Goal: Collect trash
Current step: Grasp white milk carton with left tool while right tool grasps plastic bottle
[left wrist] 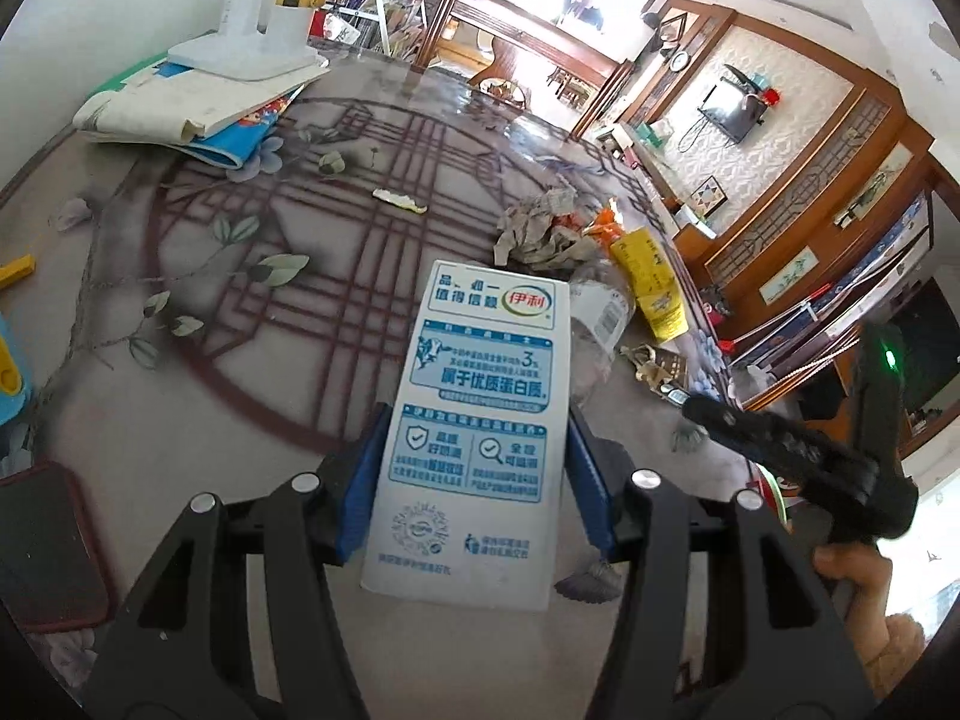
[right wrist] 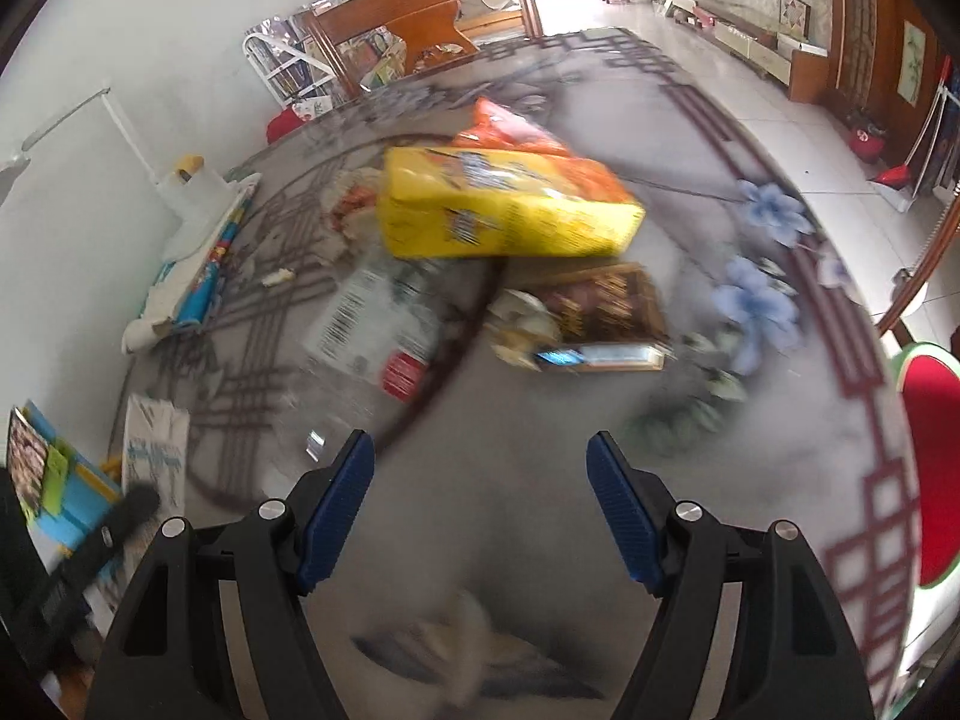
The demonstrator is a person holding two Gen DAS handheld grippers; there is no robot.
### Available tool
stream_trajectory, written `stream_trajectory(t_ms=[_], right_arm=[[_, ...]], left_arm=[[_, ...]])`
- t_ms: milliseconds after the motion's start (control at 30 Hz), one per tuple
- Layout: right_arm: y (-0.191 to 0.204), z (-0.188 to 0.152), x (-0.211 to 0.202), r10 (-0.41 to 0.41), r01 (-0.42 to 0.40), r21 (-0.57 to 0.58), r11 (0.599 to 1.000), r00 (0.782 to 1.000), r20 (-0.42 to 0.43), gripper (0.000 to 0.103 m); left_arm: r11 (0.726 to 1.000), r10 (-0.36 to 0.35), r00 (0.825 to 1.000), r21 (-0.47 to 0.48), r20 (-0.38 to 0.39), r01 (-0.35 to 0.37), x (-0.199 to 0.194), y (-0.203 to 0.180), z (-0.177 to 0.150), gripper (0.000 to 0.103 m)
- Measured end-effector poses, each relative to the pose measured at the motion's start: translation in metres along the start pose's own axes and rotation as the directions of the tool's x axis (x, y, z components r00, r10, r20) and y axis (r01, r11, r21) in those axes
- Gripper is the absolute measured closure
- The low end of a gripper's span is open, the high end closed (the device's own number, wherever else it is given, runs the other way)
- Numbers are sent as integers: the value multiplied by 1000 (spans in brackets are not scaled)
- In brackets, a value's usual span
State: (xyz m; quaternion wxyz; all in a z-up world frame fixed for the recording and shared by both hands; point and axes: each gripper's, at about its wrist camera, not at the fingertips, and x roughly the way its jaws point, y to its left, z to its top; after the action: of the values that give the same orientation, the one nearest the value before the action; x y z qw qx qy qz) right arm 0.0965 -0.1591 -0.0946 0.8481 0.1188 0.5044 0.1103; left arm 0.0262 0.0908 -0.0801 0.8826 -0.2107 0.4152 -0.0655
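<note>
My left gripper (left wrist: 474,420) is shut on a white and blue milk carton (left wrist: 480,396), its blue pads pressed on both long sides, held just above the table. Beyond it lies a trash pile: crumpled paper (left wrist: 540,228), an orange wrapper (left wrist: 606,222), a yellow carton (left wrist: 651,282) and a clear plastic bottle (left wrist: 600,312). My right gripper (right wrist: 480,456) is open and empty, above the table. Ahead of it lie the yellow carton (right wrist: 510,210), the orange wrapper (right wrist: 510,132), the clear bottle (right wrist: 372,324) and a brown wrapper (right wrist: 600,312). The view is blurred.
The table (left wrist: 180,420) has a patterned cloth under glass. Books (left wrist: 198,108) and a white lamp base (left wrist: 240,54) sit at the far left. A small scrap (left wrist: 399,201) lies mid-table. A dark red pad (left wrist: 42,546) lies near left. The right gripper's body (left wrist: 798,456) shows at right.
</note>
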Motion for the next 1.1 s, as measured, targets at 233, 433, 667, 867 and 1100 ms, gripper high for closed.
stream_trajectory(t_ms=[233,433,667,867,1100], right_arm=[[45,27,37,2,-1,22,1000,999,-47,28],[61,41,65,-64,67,36,997,996,-62,26],[72,41,84,-124,120,-56,991,988,-87,31],[80,31,83,-118,101,-168,981,989,-94,41],[75,-2,62,-101,58,-285,957,985,-139,41]], left_arm=[[999,-39,999,-35,21,39,-5,5,5,50],[995,-71,997,-65,40,74,-11,9,7,50],[992,-92,995,-86,41,96,-10,11,8,50],[991,-88,996,-102,33,91,-7,14,7,50],[992,-60,998,-113,9,60,-3,15,5,50]])
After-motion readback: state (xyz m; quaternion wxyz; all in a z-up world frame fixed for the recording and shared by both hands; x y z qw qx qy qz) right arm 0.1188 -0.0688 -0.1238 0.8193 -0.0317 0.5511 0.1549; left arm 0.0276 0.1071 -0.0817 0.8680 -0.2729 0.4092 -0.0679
